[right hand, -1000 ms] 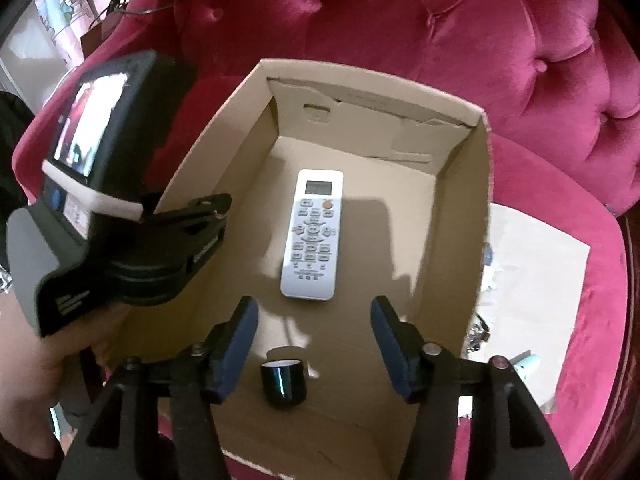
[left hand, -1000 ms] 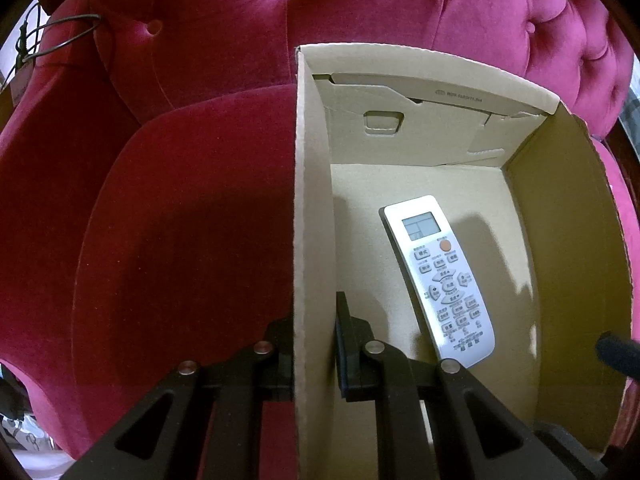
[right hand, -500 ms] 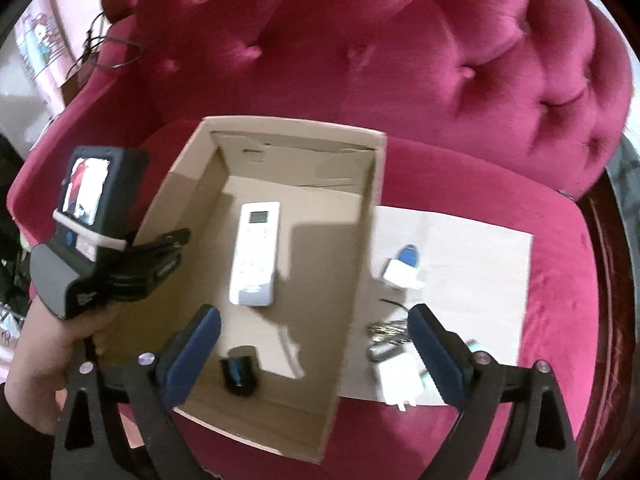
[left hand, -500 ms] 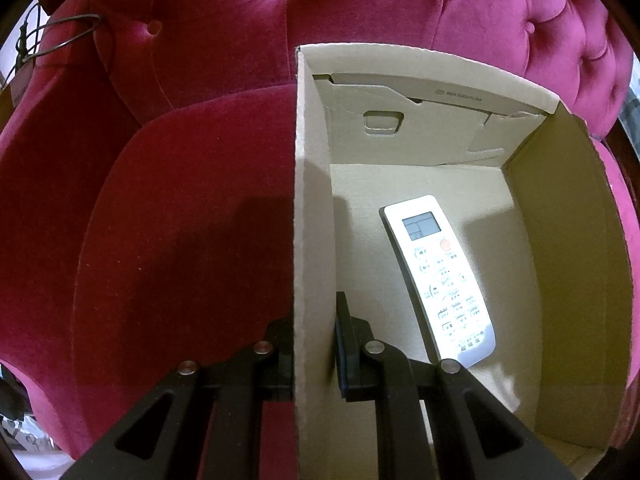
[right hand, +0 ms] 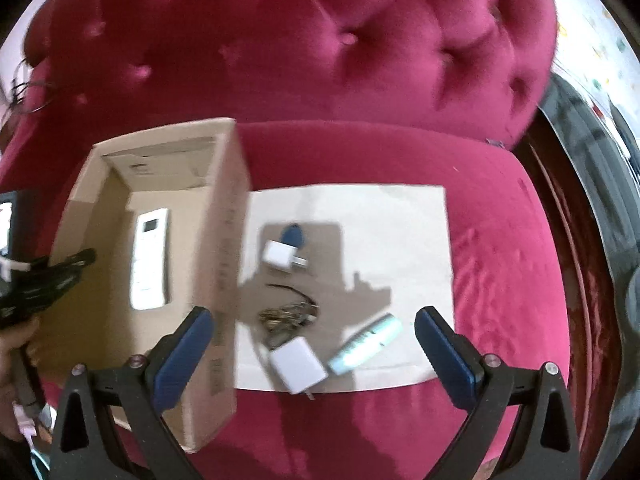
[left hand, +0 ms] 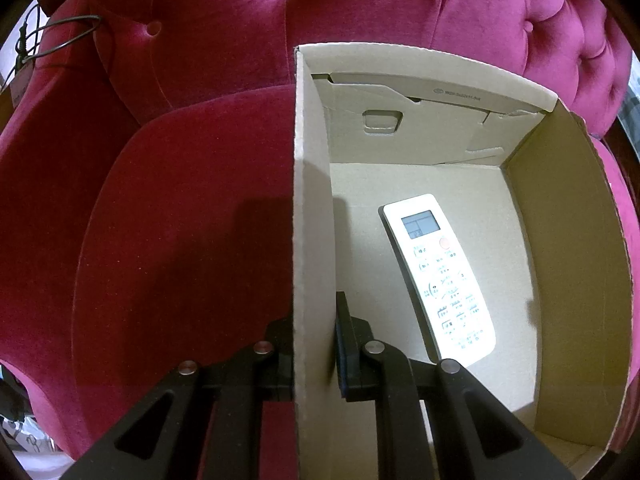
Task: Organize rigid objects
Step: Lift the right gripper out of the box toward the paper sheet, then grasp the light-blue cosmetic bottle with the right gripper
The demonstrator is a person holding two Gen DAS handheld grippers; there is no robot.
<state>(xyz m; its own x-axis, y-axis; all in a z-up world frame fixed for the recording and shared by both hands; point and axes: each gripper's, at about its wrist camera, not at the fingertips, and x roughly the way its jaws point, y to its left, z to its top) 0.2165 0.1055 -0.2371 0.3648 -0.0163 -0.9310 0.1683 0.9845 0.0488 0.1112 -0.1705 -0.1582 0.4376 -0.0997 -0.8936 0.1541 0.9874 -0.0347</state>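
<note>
On the far left, the left claw point(left hand: 314, 344) pinches the cardboard box's point(right hand: 224, 248) side wall; inside lies the white remote point(left hand: 440, 276), long axis running front to back, screen end away. Rightward on the paper sheet point(right hand: 400, 220): chargers, keys, a white tube point(right hand: 366, 344) lying diagonally. Above them, the right claw point(right hand: 312, 342) is opening, nothing between its pads.

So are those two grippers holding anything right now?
The left gripper clamps the brown cardboard box by its side wall; the right gripper, opening wide, holds nothing.
</note>
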